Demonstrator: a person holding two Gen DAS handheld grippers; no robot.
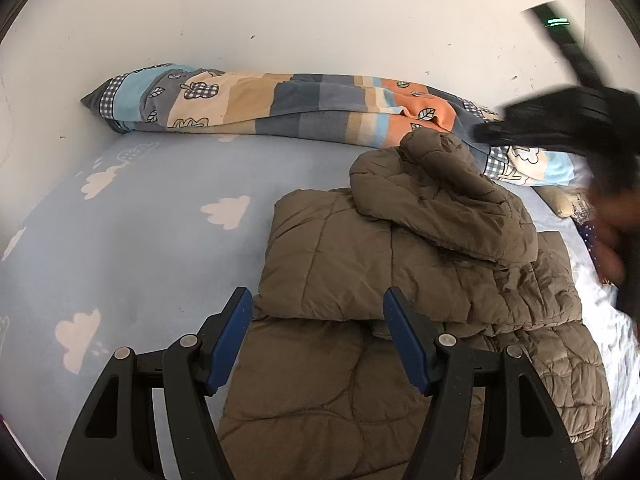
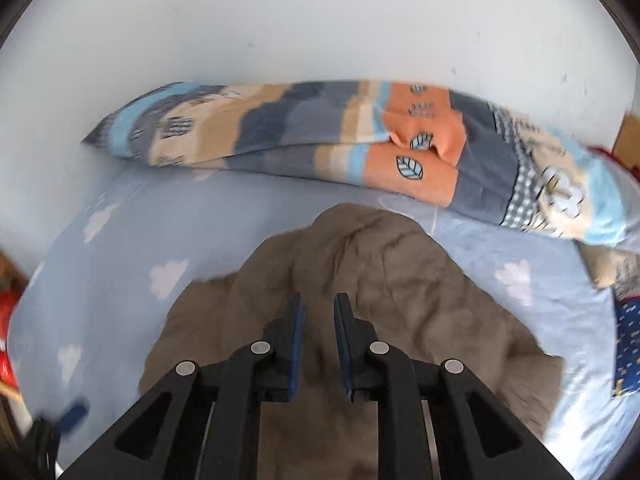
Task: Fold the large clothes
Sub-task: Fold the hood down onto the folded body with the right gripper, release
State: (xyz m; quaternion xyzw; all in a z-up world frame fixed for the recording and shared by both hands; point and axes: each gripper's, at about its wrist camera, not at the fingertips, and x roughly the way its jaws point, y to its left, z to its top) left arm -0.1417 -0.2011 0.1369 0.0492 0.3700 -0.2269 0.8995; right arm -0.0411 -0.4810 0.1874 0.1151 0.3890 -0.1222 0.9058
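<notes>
A brown quilted jacket (image 1: 400,280) lies folded on the light blue bed sheet (image 1: 160,220), its hood laid over the top. My left gripper (image 1: 318,304) is open and empty, just above the jacket's near left edge. The right gripper (image 1: 560,120) shows blurred at the upper right of the left wrist view, above the jacket's far side. In the right wrist view my right gripper (image 2: 318,308) hovers over the jacket (image 2: 360,280), its jaws a narrow gap apart with nothing between them. That view is motion-blurred.
A rolled patchwork quilt (image 1: 300,104) in blue, beige and orange lies along the white wall (image 1: 320,12) at the back. The sheet has white cloud prints. A dark blue patterned cloth (image 2: 628,348) lies at the right. Red items (image 2: 6,344) sit off the bed's left edge.
</notes>
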